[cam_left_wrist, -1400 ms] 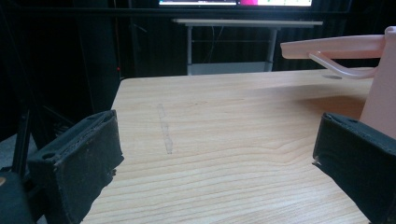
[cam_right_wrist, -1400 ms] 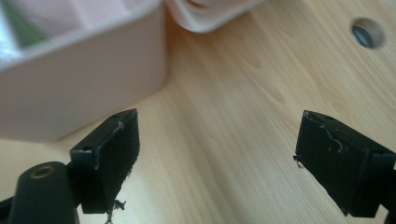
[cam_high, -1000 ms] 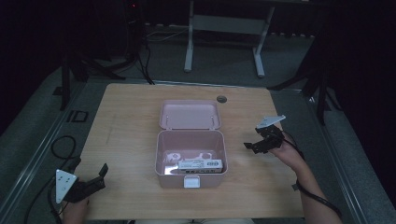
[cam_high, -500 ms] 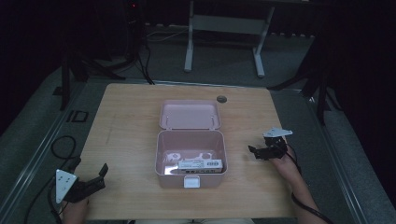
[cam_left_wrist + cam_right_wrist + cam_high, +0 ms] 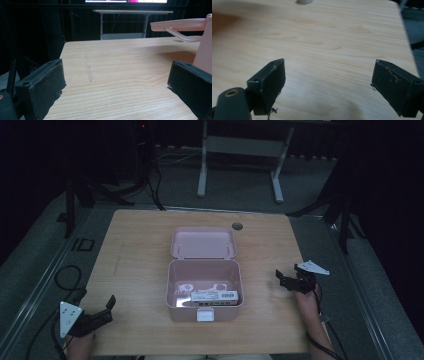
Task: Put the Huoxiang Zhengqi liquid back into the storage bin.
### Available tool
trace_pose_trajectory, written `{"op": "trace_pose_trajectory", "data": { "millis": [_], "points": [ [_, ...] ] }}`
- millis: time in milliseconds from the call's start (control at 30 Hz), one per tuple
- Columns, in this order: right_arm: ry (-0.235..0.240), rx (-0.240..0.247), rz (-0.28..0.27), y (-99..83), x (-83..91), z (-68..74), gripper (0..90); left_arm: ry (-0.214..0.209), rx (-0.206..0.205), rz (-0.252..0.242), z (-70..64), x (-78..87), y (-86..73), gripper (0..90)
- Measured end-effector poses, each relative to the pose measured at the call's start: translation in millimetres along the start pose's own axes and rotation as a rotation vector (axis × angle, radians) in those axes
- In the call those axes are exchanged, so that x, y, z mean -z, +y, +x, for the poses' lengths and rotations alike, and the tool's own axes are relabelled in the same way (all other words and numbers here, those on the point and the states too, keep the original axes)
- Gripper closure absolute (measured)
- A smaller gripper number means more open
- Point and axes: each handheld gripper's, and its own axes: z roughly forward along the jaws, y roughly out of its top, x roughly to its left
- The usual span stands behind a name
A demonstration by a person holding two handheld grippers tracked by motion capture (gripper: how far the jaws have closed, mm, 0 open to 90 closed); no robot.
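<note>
Dim room, wooden bench (image 5: 140,255): pink box (image 5: 205,290) sits open at frame centre, likely light, stiff, smooth plastic, best gripped by a side wall or lid edge; left hand-held gripper (image 5: 95,312) and right hand-held gripper (image 5: 287,281) both gape empty, well apart from it.

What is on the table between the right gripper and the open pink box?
Nothing: in the high view only bare wood of the table lies between the right gripper and the pink box. The right gripper view also shows bare wood ahead of its open jaws.
</note>
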Motion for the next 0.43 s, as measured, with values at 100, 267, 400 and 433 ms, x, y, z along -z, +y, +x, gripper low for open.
{"op": "trace_pose_trajectory", "data": {
  "millis": [100,267,400,433],
  "points": [
    [-0.009,-0.02,-0.016,0.2,1.2,-2.4,11.5,-0.001,0.002,0.001,0.2,0.0,0.0,1.1],
    [-0.017,-0.027,-0.003,-0.1,0.3,-2.5,11.5,-0.001,0.004,-0.001,0.2,0.0,0.0,1.1],
    [-0.017,-0.026,-0.006,-0.2,0.6,-2.3,11.5,-0.001,0.003,0.0,0.2,0.0,0.0,1.1],
    [-0.014,-0.028,-0.006,-0.3,0.7,-2.5,11.5,-0.001,0.002,0.001,0.2,0.0,0.0,1.1]
  ]
}}
